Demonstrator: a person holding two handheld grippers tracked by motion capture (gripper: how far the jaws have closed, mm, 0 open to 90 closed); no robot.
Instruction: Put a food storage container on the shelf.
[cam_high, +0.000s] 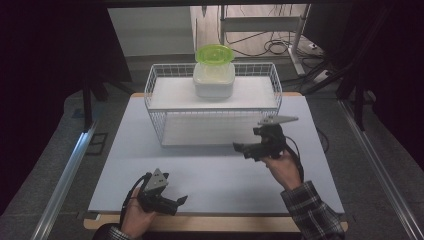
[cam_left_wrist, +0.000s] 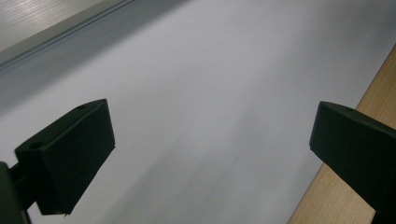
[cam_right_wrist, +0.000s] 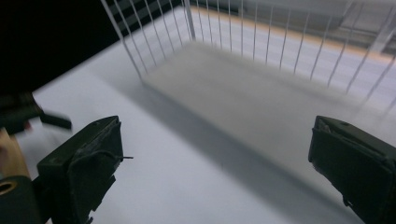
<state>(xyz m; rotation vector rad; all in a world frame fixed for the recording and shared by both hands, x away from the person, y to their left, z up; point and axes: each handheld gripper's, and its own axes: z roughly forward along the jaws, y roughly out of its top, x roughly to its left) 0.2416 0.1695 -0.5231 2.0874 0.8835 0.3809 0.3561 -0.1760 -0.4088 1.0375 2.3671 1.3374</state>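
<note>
high view: lidded container (cam_high: 214, 75) on the wire basket (cam_high: 160, 131), far side of worktop (cam_high: 210, 172); right gripper (cam_high: 246, 149) near basket front, left gripper (cam_high: 181, 201) at near edge | left gripper view: fingers (cam_left_wrist: 70, 154) spread over bare worktop | right gripper view: fingers (cam_right_wrist: 88, 161) spread, nothing between, basket beyond

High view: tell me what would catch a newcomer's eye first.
The tub with its bright green lid stands out most, sitting on the shelf inside the white wire basket at the far side of the table. Next come the two black grippers: the right gripper is open in front of the basket, and the left gripper is open near the table's near edge, both holding nothing.
</note>
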